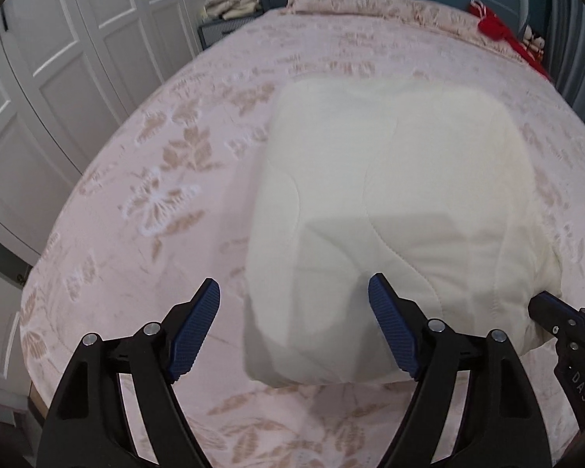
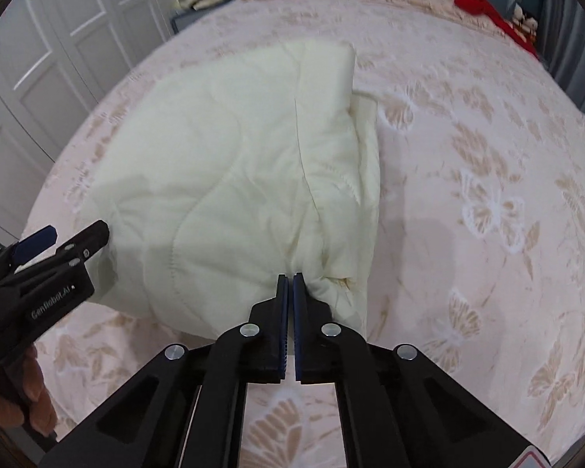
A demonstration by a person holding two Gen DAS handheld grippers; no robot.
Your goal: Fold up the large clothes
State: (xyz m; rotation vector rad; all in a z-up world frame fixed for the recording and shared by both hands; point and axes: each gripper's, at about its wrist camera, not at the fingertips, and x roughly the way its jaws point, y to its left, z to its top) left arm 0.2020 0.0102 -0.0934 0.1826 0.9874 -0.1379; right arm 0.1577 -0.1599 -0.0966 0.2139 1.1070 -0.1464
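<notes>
Cream quilted garment (image 2: 230, 179) lies folded near the bed's (image 2: 487, 156) foot edge; my right claw (image 2: 291, 277) pinches its corner, left claw (image 1: 292, 327) spread. Thin pinch may slip, spilling the fold.

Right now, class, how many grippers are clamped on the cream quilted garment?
1. The right gripper is shut on the cream quilted garment's near right corner. The left gripper is open by its near left corner, holding nothing.
</notes>
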